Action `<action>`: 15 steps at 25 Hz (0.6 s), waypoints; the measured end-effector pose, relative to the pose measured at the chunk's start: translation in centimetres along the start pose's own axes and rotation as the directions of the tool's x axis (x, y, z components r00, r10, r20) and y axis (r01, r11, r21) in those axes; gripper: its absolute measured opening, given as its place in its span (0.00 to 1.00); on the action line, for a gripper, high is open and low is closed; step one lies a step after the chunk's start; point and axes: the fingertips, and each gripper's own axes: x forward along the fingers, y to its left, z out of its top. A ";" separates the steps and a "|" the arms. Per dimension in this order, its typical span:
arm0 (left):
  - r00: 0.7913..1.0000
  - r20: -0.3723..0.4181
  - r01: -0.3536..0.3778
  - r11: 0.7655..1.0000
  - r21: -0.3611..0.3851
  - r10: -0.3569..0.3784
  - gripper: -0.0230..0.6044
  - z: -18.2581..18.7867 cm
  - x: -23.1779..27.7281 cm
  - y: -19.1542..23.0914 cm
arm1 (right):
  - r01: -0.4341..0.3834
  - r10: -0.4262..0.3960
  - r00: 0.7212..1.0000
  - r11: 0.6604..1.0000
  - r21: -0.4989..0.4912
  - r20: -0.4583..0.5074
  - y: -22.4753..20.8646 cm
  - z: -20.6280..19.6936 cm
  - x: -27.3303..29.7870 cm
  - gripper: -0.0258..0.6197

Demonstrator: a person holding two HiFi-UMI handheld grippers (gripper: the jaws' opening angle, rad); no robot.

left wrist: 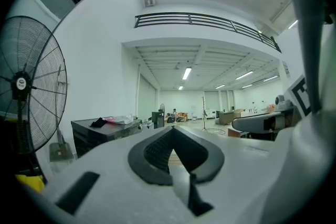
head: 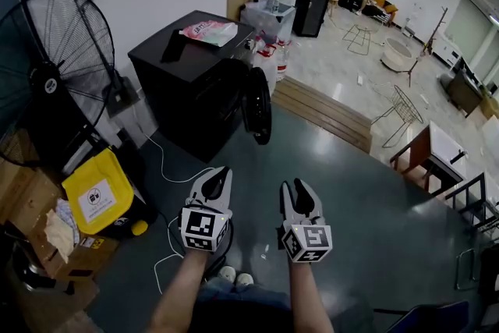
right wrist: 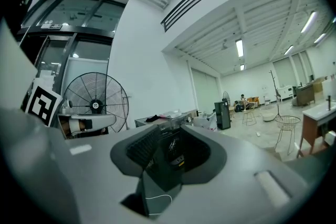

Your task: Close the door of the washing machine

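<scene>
The washing machine (head: 187, 78) stands well ahead of you, its door (head: 257, 107) hanging open; the left gripper (head: 221, 174) is pinched together, empty; the right gripper (head: 297, 189) gapes wide, empty. If you push near the hinge, the door may rebound unlatched; mind the white cable (head: 164, 164) underfoot.

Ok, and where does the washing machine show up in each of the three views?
Head view: the washing machine sits upper left of centre, with its round door swung open.
Left gripper view: the machine is small, at lower left.
Right gripper view: the machine is just below centre.
Shared landmark: the standing fan, left of the machine in all three.
</scene>
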 end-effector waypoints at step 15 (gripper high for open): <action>1.000 0.002 0.005 1.000 -0.028 -0.005 0.04 -1.3 2.5 4.9 | 0.028 -0.028 0.999 1.000 -0.003 -0.031 0.1 -1.9 4.2 0.23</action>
